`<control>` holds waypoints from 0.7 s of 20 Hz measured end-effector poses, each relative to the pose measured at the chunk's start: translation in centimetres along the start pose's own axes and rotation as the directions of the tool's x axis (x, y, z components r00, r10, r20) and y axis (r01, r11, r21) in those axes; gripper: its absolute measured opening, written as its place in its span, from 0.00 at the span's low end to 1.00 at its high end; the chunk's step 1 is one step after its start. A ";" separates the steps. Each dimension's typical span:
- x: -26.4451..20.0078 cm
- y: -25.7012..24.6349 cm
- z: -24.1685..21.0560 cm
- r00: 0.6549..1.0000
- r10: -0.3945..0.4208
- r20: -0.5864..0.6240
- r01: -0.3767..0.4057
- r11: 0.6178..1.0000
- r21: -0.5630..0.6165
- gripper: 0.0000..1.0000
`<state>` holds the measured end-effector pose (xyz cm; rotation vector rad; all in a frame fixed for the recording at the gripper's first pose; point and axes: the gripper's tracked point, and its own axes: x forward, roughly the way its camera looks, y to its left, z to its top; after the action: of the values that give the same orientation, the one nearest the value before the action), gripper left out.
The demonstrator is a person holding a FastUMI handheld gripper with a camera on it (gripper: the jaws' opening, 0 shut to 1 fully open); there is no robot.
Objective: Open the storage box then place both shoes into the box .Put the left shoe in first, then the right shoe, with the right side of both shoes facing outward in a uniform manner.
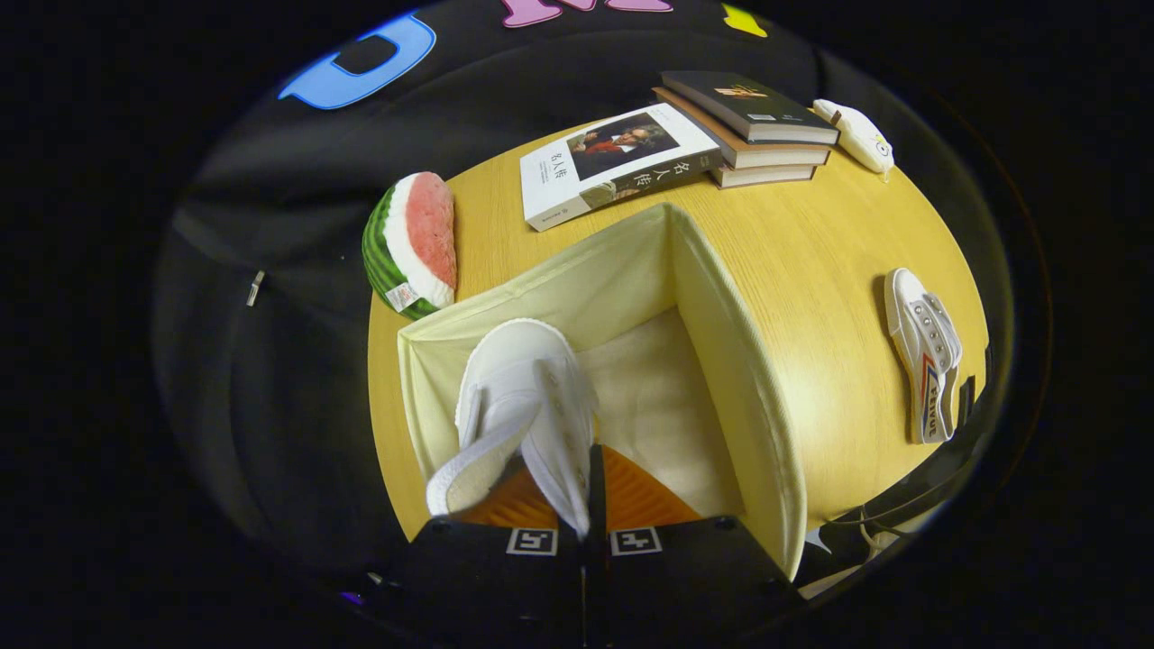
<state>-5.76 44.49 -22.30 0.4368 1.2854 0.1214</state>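
Shoes are the business on this round wooden table (811,270), and the first of the pair, a white canvas sneaker (527,397), hangs pinched at its collar between the fingers of the hand-held gripper (590,491), which are pressed nearly together on the thin fabric edge. The sneaker sits just ahead of the fingers and inside the mouth of the cream fabric storage box (721,361), toe pointing toward the box's far wall, close to the wall on the watermelon side, apparently so that room remains beside it for its mate. The box stands open, its pale floor bare beside the shoe, so the opening step looks finished and the first placement appears to be under way; whether the sole already rests on the box floor cannot be told. The second sneaker (924,356), white with a striped side panel, lies on its side on the table well apart from the box, on the side away from the watermelon, seemingly waiting its turn. Beyond the box's far corner a large white-covered book (613,162) lies flat, with a stack of three books (748,131) and a small white toy (856,135) just behind it. A watermelon-slice cushion (410,243) leans at the table's edge near the box's far wall. Holding by the collar likely keeps the shoe level as it is lowered, though so slim a grip could let it swing.
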 end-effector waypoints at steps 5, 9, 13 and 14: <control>0.4 1.5 -0.3 0.997 0.072 0.008 -0.072 0.997 0.015 0.14; -0.9 4.1 0.1 0.981 0.193 0.007 -0.193 0.981 0.021 0.60; -2.5 4.2 0.4 0.976 0.216 0.025 -0.215 0.976 -0.036 0.99; -2.8 4.0 0.3 0.974 0.223 0.024 -0.222 0.974 -0.044 0.99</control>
<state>-5.67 47.12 -18.18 0.5447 1.2004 0.3288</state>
